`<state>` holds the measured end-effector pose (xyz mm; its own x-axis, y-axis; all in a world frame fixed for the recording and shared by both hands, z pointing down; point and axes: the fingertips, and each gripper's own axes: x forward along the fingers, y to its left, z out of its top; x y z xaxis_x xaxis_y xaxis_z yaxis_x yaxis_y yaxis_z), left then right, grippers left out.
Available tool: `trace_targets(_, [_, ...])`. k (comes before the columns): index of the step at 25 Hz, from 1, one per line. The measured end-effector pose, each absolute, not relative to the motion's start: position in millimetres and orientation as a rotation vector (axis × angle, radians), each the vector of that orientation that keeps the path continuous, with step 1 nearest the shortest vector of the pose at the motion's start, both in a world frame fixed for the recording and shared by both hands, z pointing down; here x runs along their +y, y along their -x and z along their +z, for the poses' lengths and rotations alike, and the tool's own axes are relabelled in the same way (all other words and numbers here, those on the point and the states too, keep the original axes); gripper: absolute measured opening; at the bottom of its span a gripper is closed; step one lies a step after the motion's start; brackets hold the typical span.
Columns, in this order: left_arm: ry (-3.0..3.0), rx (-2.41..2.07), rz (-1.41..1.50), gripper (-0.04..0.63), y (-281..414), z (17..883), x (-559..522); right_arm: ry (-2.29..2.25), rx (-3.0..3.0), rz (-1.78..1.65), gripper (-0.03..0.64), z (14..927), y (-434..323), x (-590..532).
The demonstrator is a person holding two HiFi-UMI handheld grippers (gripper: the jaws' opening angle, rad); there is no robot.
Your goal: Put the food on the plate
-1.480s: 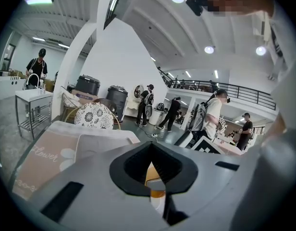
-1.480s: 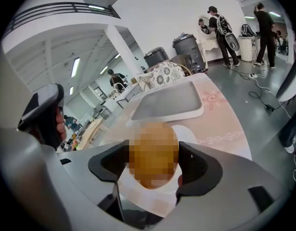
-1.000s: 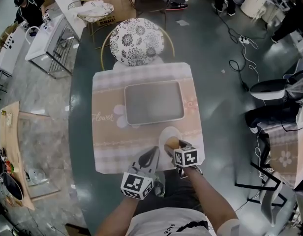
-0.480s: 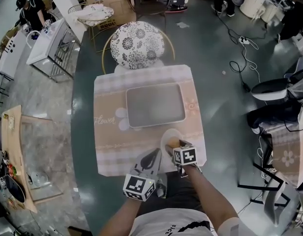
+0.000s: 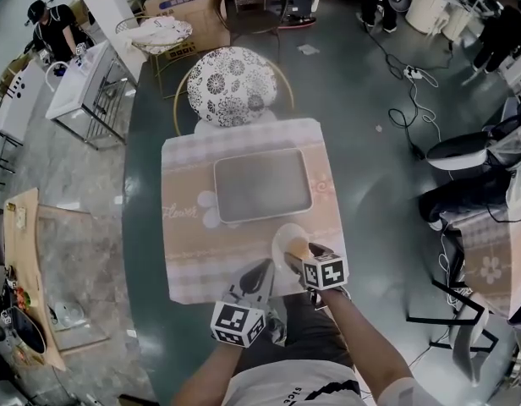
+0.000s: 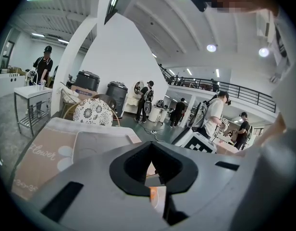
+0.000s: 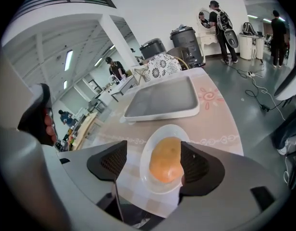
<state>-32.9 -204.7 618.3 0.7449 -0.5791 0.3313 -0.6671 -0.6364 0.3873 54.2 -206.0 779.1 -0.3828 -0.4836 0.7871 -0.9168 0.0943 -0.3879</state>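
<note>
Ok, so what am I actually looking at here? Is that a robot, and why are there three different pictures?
There is no robot here. A person holds a hand tool with two jaws, a gripper, in each hand. The top-down picture comes from a camera on the person's head. The other two come from cameras that ride on each gripper and look along its jaws.

On the table's patterned cloth lie a grey tray and a small white plate. A round orange piece of food lies on the plate.

The right gripper has its jaws apart, one on either side of the food, so it isn't squeezing it. The left gripper waits beside it with its jaws together, holding nothing.
</note>
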Motion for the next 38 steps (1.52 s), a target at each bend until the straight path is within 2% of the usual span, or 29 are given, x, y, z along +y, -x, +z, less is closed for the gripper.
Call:
trace_targets(12, [-2.459,-0.934,0.250,0.006,24,564,-189,-1.417,-2.317,1.153,0.304,630,-37,-204])
trace_targets(14, [-2.465,-0.941,0.249,0.006,26,552,-187,-1.436,-2.381,1.111,0.253,603,-34,-204])
trace_targets(16, [-2.471,-0.945,0.232,0.006,29,539,-186,-1.460,-2.434,1.054,0.133,578,-32,-204])
trace_targets(17, [-2.474,-0.946,0.219,0.006,30,532,-186,-1.467,-2.461,1.029,0.095,566,-31,-204])
trace_targets(20, [-2.485,-0.947,0.187,0.006,32,512,-184,-1.466,-2.542,0.970,0.046,530,-26,-201])
trace_targets(26, [-2.520,-0.937,0.142,0.006,32,469,-184,-1.514,-2.606,0.808,0.025,475,-24,-197])
trace_targets(38, [-2.624,-0.956,0.043,0.006,38,412,-172,-1.587,-2.642,0.673,0.017,434,-15,-174])
